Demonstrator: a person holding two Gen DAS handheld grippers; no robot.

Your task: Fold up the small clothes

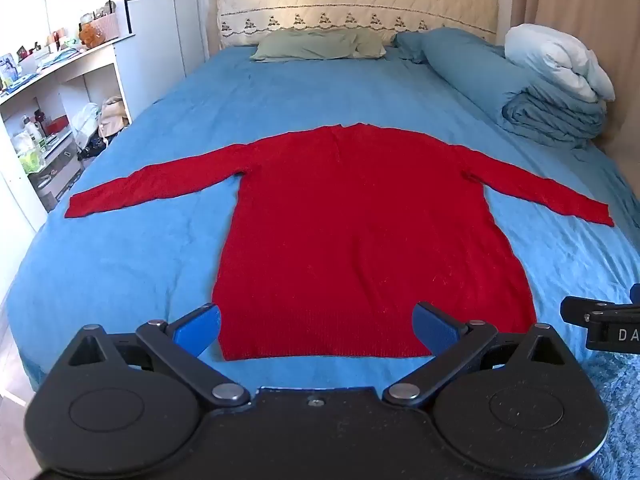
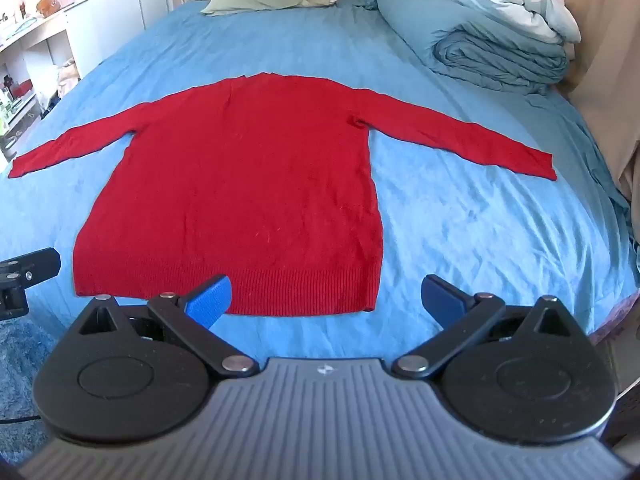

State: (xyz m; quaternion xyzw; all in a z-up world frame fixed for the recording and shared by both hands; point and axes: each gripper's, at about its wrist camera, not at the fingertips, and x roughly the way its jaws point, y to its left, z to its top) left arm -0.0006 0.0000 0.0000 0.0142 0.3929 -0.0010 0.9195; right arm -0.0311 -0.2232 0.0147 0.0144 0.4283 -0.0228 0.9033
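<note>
A red long-sleeved sweater [image 1: 360, 232] lies flat on the blue bed sheet [image 1: 140, 272], both sleeves spread out sideways and the hem toward me. It also shows in the right wrist view [image 2: 240, 184]. My left gripper [image 1: 316, 322] is open and empty, held above the hem's left half. My right gripper [image 2: 326, 296] is open and empty, held above the hem's right corner. Part of the right gripper [image 1: 600, 320] shows at the right edge of the left wrist view, and the left gripper [image 2: 24, 276] at the left edge of the right wrist view.
A rolled blue and white duvet [image 1: 552, 92] lies at the far right of the bed. Pillows [image 1: 320, 44] lie against the quilted headboard [image 1: 360, 4]. White shelves [image 1: 52, 92] with clutter stand to the left. A blue rug [image 1: 620, 400] is on the floor.
</note>
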